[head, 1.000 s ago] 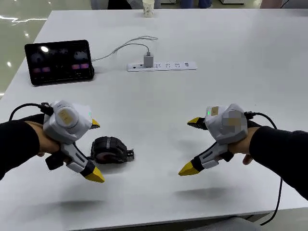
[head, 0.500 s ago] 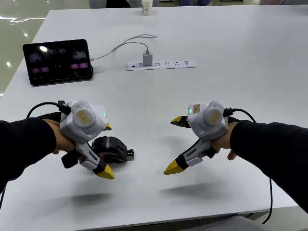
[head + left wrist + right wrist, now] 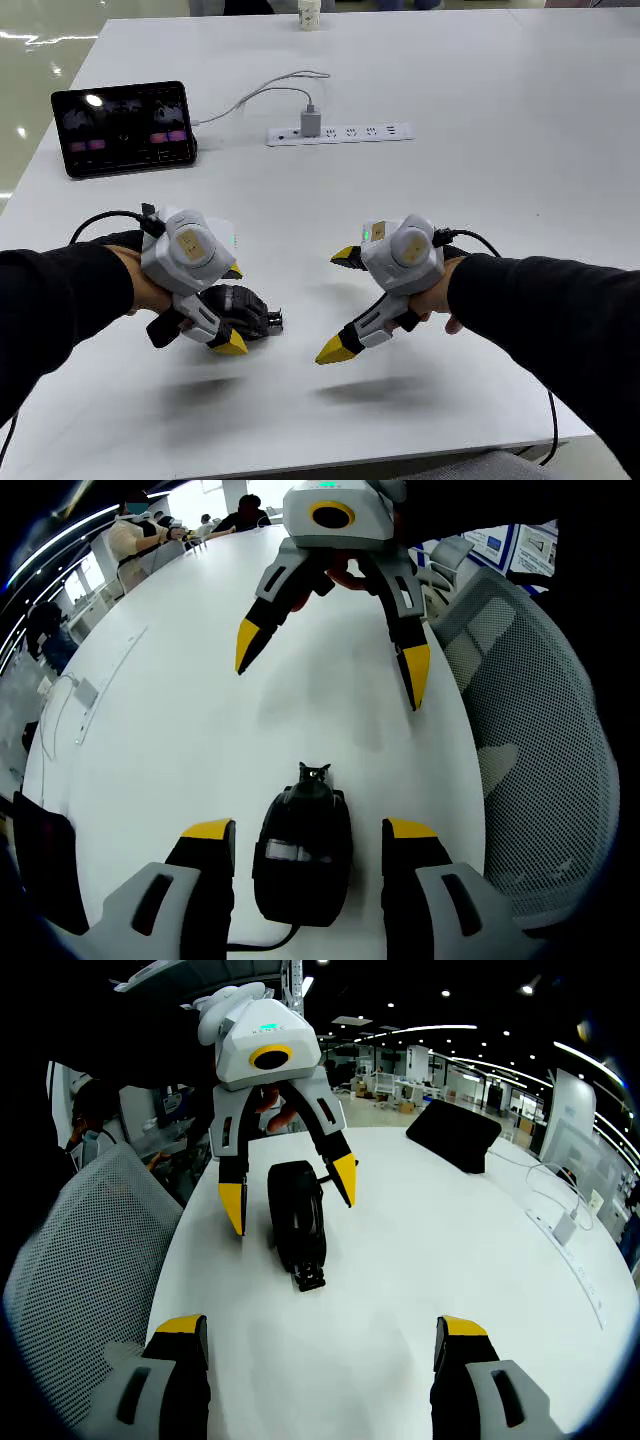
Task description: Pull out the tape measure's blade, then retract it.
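Tape measure (image 3: 240, 310): matt black, rounded casing with a small hook tab at one end. It lies on the smooth white table (image 3: 480, 150), toward the near edge and left of its middle. The long axis runs along that edge, hook end pointing at the right gripper (image 3: 338, 303). It sits between the yellow-tipped jaws of the left gripper (image 3: 309, 830), which are spread to either side; contact cannot be made out. The right gripper's jaws gape wide and hold nothing, facing the hook end, apart from it.
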Available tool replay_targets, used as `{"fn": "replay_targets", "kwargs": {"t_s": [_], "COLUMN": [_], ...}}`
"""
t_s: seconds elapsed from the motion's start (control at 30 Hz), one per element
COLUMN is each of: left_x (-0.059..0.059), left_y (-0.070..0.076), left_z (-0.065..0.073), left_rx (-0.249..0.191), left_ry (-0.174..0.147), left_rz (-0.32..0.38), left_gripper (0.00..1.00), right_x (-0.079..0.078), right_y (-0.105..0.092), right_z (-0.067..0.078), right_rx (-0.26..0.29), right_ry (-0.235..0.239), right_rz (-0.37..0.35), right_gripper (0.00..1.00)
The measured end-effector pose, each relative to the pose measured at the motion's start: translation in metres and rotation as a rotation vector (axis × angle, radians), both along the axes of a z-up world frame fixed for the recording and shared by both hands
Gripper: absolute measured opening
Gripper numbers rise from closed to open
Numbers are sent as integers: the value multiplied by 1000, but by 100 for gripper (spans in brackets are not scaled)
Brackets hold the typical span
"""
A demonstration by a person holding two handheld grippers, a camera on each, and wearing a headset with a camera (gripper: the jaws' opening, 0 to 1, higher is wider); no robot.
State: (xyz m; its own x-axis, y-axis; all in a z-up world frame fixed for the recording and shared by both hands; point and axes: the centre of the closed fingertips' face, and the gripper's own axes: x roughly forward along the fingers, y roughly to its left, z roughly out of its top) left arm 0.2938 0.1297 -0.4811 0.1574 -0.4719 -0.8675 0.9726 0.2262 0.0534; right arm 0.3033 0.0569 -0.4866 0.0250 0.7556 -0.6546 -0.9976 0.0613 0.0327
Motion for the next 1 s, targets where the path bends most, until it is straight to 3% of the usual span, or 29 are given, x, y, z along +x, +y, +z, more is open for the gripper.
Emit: {"fn": "replay_targets", "kwargs": {"t_s": [0.23,0.3,0.33,0.37,0.6,1.0], "left_x": [0,2,11,4,5,4], "left_y": [0,1,3,3,4,1], "left_z": [-3,-4,-2,-4,-4,-6], "left_rx": [13,22,39,38,21,31], "left_ry": [-2,-11,-67,-31,-39,-34], "left_rz": [-7,-2,3,-12,0,-25], "left_gripper": [46,38,33,32,31,31], "right_x": [0,0,0,0,-1,-1], "right_y": [7,11,13,14,25,41], "right_z": [1,1,1,2,0,-12], "right_rx": [5,4,5,5,4,-20], "right_ry": [-1,-4,-4,-6,-10,-12], "right_rz": [1,7,10,12,26,43], "right_gripper": [87,86,85,84,78,65]}}
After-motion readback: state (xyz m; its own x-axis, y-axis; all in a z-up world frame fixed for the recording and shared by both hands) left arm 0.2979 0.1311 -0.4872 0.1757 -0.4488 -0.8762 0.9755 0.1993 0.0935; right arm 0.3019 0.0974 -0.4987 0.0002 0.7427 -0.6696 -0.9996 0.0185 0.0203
